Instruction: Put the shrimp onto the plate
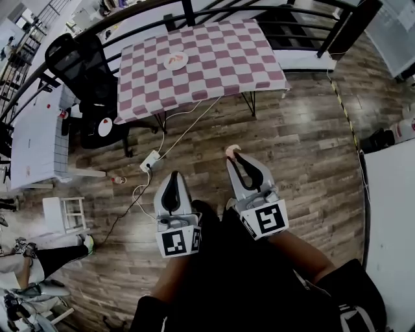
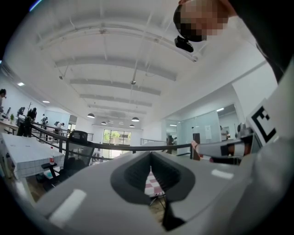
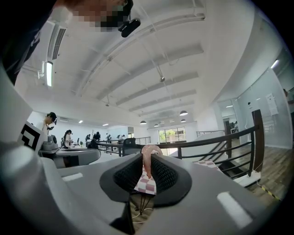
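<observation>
My right gripper is shut on a pink shrimp, held level above the wooden floor. In the right gripper view the shrimp sticks up, curled, from between the dark pads. My left gripper hangs beside it on the left, shut, with nothing in it; only a thin slit shows between its pads. Ahead stands a table with a pink-and-white checked cloth. A white plate with something pink on it rests at the table's left part. Both grippers are well short of the table.
A black office chair stands left of the checked table, and a white table lies further left. A power strip with cables lies on the floor ahead. A dark railing runs behind the table. A white surface borders the right.
</observation>
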Available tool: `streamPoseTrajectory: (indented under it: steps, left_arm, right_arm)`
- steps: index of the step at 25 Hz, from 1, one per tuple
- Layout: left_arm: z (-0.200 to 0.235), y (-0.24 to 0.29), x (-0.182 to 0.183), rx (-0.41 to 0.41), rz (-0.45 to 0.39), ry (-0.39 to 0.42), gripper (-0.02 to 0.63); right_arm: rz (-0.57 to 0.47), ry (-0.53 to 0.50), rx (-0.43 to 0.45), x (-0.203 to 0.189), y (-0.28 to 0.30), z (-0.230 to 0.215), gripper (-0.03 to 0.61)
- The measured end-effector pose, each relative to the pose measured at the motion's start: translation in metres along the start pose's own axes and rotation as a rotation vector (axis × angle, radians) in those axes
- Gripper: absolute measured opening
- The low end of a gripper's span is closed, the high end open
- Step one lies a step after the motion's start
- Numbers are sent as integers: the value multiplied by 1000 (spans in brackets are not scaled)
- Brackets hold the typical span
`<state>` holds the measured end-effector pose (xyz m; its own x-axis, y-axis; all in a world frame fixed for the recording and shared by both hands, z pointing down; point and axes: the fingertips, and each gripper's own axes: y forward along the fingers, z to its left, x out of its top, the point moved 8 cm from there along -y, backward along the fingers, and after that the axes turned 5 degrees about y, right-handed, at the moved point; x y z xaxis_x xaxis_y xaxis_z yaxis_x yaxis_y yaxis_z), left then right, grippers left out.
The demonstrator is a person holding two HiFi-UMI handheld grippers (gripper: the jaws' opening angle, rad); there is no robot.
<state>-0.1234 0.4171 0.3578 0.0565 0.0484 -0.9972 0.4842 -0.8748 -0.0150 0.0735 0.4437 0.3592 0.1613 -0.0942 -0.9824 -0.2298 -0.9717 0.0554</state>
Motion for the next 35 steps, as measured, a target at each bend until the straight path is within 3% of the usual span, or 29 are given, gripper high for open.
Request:
streamPoseTrajectory:
  steps: [10, 19, 26, 35]
  left_arm:
    - [-20, 28, -9, -10, 3, 25, 9]
    - [-12, 72, -13, -32, -17, 35, 9]
    - [12, 139, -34, -73, -2, 4, 9]
    - [76, 236, -45, -107, 28, -34, 9]
  right_arm:
    - [26, 15, 27, -12, 1, -22, 55]
    - [49, 7, 31, -15, 38, -42, 55]
    - [61, -16, -14, -13, 97, -68, 55]
    - [107, -23, -85, 0, 218, -94, 54]
